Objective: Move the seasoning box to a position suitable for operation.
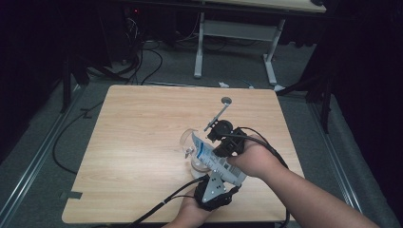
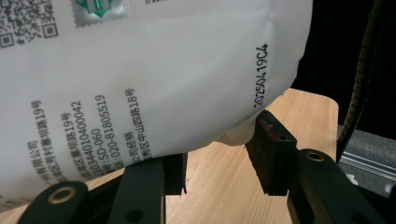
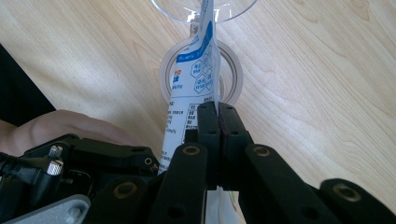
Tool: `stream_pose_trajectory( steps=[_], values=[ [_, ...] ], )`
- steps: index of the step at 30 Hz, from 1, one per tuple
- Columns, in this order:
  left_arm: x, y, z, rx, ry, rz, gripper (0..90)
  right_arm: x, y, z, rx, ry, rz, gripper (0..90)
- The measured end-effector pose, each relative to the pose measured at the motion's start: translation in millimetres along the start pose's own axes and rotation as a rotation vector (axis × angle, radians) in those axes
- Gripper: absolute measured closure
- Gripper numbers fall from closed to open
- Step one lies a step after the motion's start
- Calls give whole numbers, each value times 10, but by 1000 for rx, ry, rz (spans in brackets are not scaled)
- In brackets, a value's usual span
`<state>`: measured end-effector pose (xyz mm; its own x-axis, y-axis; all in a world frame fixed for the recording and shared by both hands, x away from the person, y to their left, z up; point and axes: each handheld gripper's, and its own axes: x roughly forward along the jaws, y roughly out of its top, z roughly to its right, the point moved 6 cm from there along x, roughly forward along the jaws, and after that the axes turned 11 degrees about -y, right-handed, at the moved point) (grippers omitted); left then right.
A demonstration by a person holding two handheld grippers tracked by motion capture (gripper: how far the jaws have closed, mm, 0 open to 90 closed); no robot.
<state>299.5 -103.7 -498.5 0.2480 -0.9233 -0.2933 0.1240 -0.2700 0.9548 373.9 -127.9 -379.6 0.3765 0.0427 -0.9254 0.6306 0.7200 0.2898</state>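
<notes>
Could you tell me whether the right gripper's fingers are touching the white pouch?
Touching. In the right gripper view, the right gripper has its fingers closed together on the edge of the white pouch, with no gap showing.

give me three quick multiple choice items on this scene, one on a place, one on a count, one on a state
1. Where does the open end of the white pouch point?
A. at the clear glass
B. at the table's far left corner
C. off the near edge of the table

2. How many tongs grip the pouch?
A. none
B. one
C. two

3. How do the jaws of the right tongs stand?
A. wide open above the pouch
B. pressed together on the pouch's edge
C. shut on the glass rim

Answers:
1. A, since in the high view and the right gripper view the pouch's top leans into the glass rim.
2. C, since the left tongs hold the pouch's bulging bottom while the right tongs pinch its edge.
3. B, since in the right gripper view the pads meet on the thin pouch seam.
</notes>
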Motion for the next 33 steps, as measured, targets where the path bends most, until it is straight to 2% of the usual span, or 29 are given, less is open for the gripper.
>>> stream_pose_trajectory(
  steps=[33],
  values=[
    [-4,27,-15,-1,2,9,605,-4,28,10,0,-1,6,898]
  ],
)
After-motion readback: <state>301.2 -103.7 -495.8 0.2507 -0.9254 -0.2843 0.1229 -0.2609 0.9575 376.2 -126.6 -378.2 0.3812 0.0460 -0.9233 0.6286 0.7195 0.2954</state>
